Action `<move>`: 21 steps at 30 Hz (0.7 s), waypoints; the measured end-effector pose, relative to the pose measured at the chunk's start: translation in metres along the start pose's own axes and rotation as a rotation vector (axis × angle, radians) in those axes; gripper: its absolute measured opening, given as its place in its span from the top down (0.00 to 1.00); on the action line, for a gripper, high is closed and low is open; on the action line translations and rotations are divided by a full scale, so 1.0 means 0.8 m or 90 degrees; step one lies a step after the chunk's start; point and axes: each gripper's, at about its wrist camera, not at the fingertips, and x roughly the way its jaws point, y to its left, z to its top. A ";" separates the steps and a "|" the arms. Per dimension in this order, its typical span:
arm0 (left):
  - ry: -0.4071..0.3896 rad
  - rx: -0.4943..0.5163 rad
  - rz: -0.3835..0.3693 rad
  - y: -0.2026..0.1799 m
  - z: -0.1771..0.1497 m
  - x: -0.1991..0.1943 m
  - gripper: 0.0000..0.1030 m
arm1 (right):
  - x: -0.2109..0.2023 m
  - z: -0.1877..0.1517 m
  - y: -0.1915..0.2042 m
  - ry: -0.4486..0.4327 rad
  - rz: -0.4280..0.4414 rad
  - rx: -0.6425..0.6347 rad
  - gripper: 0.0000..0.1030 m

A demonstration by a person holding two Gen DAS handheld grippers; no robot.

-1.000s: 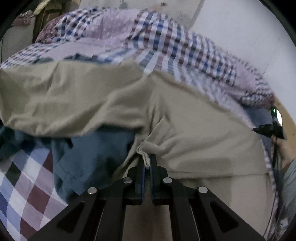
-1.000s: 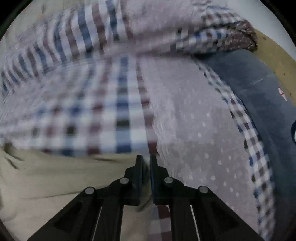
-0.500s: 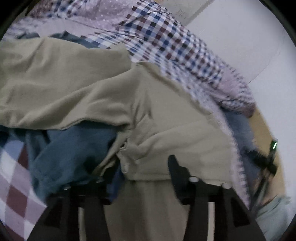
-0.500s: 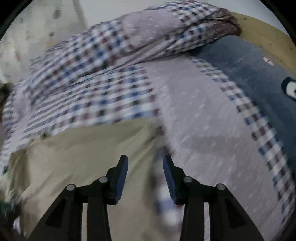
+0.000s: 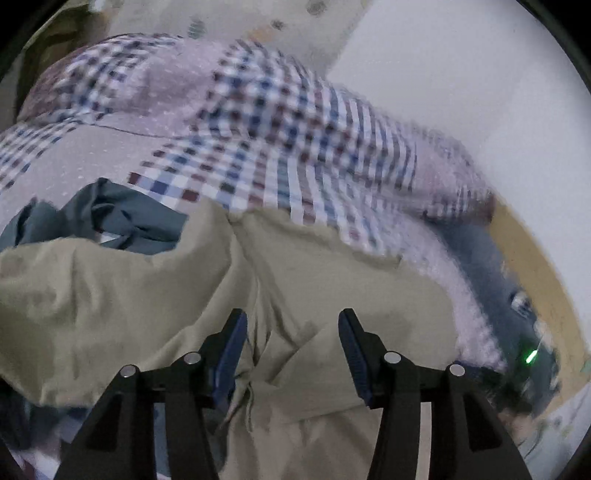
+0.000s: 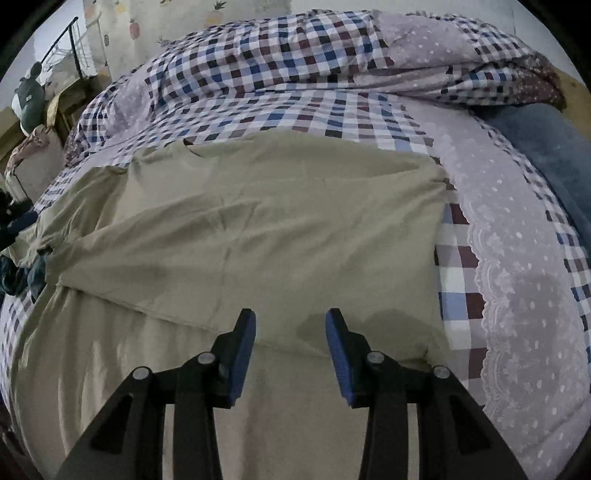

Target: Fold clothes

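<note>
The checked quilt in blue, maroon and white squares with lilac dotted panels (image 6: 332,62) covers the bed and is heaped up along the far side. On it lies the khaki cotton garment (image 6: 258,229), spread wide with its upper part folded down over the lower, the fold edge running slantwise just ahead of my right gripper (image 6: 290,332). That gripper hangs over the cloth with its blue-padded jaws parted and nothing between them. My left gripper (image 5: 291,339) likewise stands spread wide above a puckered ridge of the same khaki cloth, clasping nothing.

No writing or brand can be read anywhere; the left view is blurred besides.

Only the left view shows the crumpled grey-blue garment (image 5: 110,218) lying at the khaki garment's far left edge, and a small green light (image 5: 530,356) low at the right. Only the right view shows the dark blue plush cushion (image 6: 546,140) beside the quilt's lace-trimmed border, the pale wall covering with small fruit prints (image 6: 147,22), and a black metal rack (image 6: 72,48) in the far left corner.
</note>
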 end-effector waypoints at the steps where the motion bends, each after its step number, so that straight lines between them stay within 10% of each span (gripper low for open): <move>1: 0.031 0.034 0.021 -0.006 0.000 0.018 0.51 | -0.001 0.000 -0.004 -0.002 0.000 0.003 0.59; 11: 0.128 0.205 0.110 -0.042 -0.013 0.094 0.65 | -0.006 -0.007 -0.047 -0.005 -0.025 0.016 0.59; 14: 0.132 0.222 0.144 -0.040 -0.014 0.107 0.87 | -0.005 -0.009 -0.067 -0.003 -0.033 0.037 0.59; 21: 0.009 0.078 0.101 -0.008 0.011 0.073 0.97 | -0.012 -0.016 -0.121 -0.006 -0.010 0.107 0.59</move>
